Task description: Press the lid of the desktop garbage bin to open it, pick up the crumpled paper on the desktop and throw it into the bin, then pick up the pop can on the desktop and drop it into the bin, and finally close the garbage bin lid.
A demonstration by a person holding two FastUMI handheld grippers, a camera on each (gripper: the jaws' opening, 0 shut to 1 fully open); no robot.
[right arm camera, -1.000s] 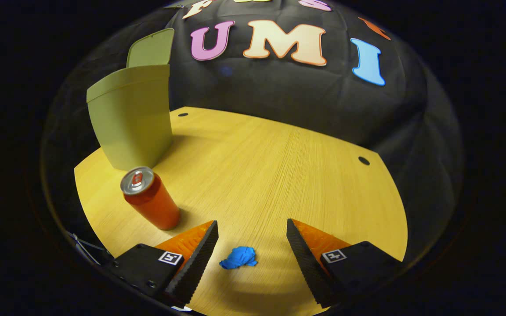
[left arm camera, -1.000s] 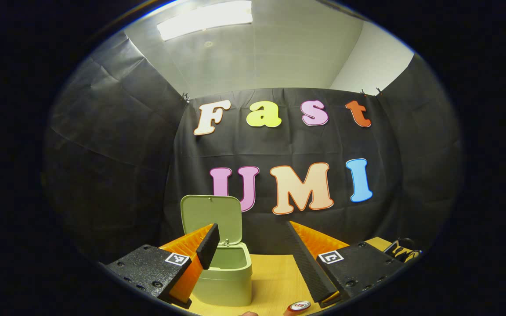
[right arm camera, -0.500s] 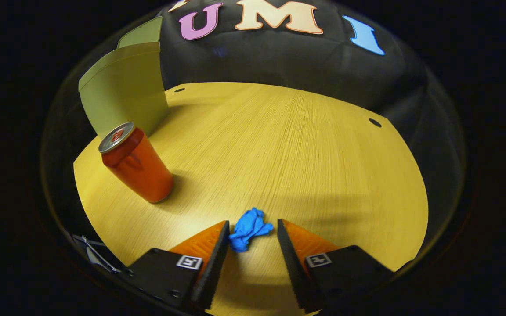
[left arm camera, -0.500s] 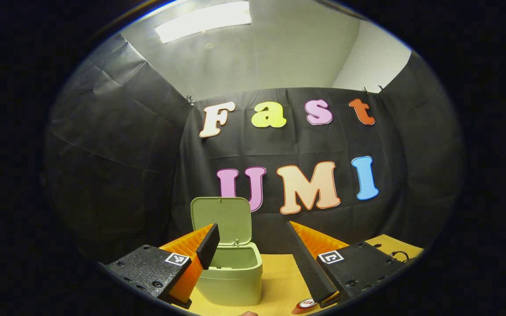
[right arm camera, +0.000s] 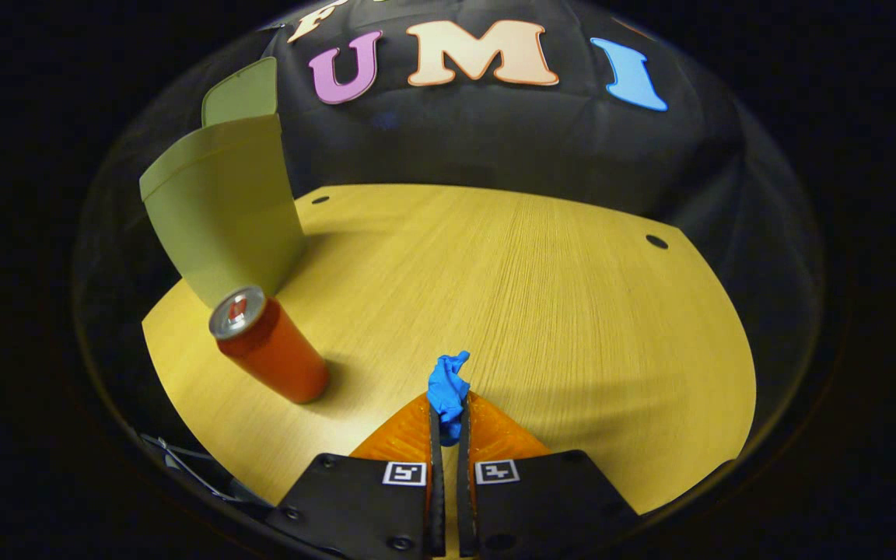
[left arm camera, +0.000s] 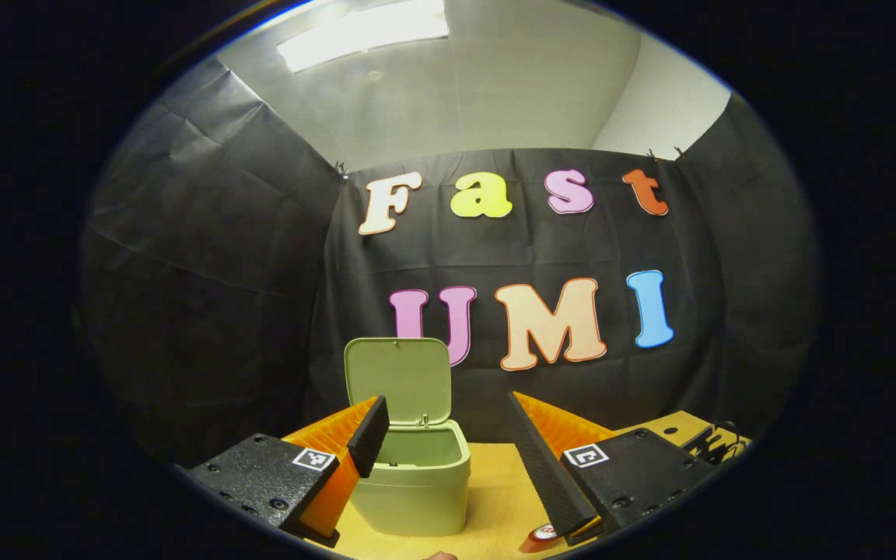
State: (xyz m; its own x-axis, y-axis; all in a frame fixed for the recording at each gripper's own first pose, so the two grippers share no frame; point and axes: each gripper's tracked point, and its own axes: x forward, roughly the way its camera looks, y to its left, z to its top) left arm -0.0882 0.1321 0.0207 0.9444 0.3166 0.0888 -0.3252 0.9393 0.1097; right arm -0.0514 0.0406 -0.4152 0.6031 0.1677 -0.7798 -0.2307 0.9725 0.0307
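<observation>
The pale green bin [left arm camera: 417,482] stands on the wooden table with its lid [left arm camera: 397,381] swung up; it also rises at the table's far left as the bin [right arm camera: 222,210] in the right gripper view. My left gripper [left arm camera: 448,443] hangs open in front of the bin, holding nothing. The blue crumpled paper [right arm camera: 448,389] is pinched between the fingers of my right gripper [right arm camera: 449,412], which is shut on it just above the table. The red pop can [right arm camera: 269,354] stands upright to the left of that gripper; its top [left arm camera: 545,533] peeks in at the bottom of the left gripper view.
The wooden table [right arm camera: 541,311] spreads wide to the right of the can and bin, with two small dark holes near its far edge. Black cloth walls close in behind it. Cables [left arm camera: 716,443] lie at the table's right corner in the left gripper view.
My right gripper has closed from wide open onto the blue paper and now holds it. The left gripper view has drifted slightly, the bin shifting right in it.
</observation>
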